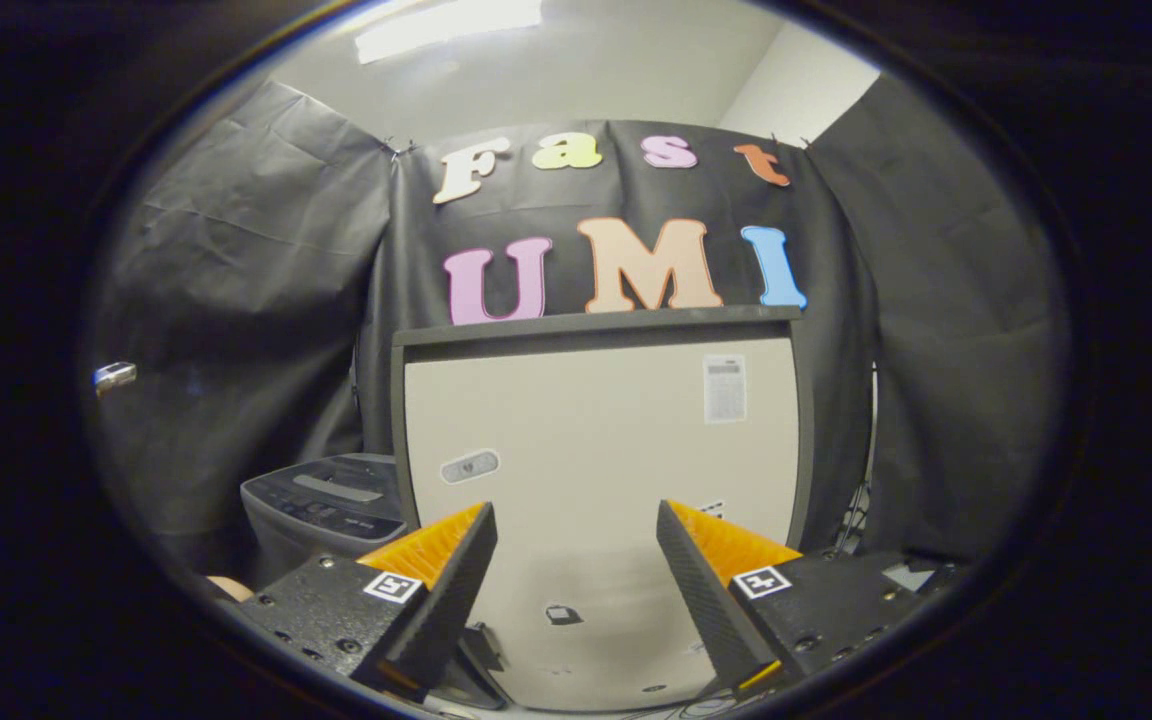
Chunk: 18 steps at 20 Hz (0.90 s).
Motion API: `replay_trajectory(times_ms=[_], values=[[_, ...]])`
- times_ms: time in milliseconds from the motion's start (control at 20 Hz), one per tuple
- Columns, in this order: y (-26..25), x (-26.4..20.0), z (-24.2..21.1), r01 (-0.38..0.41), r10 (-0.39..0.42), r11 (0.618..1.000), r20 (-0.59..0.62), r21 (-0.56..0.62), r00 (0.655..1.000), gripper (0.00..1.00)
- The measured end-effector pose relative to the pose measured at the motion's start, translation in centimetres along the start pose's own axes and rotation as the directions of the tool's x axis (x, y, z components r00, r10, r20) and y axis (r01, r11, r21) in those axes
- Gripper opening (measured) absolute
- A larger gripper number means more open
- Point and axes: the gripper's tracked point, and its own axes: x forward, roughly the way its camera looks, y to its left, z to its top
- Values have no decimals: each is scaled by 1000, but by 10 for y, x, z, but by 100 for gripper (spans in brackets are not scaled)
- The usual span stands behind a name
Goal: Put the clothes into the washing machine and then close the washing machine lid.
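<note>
**Lid up, claw wide and empty**

The washing machine lid (596, 480) stands upright right ahead of your claw (576, 560). You're looking at its pale beige face with a dark grey frame around the top and sides. It sits beyond the fingertips and spans the whole gap between them. There's a white sticker (724, 388) near the lid's upper right corner and a small grey oval badge (469, 466) toward its left edge, lower down. A small dark mark (562, 614) sits low on the face, between your fingers.

The washing machine (321, 510) body shows to the left of the lid as a dark grey top with a control panel, just beyond your left finger (456, 590). The tub opening can't be made out from here. Something small and tan (228, 587) peeks out beside the claw's left block; I can't tell what it is.

Claw state: spread wide, with nothing between the fingers. The left finger and right finger (701, 590) are black with textured inner faces and orange ribbed backs. Each mount block carries a square black-and-white marker. Neither finger touches the lid.

Black cloth hangs behind and on both sides of the machine. Cables (851, 530) hang by the lid's right edge. A ceiling light (446, 28) is on overhead.
</note>
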Motion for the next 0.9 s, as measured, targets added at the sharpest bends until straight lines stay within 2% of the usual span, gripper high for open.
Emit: replay_trajectory(times_ms=[900], values=[[26, -15, -27, -44, 46, 999, -58, 28, 997, 97]])
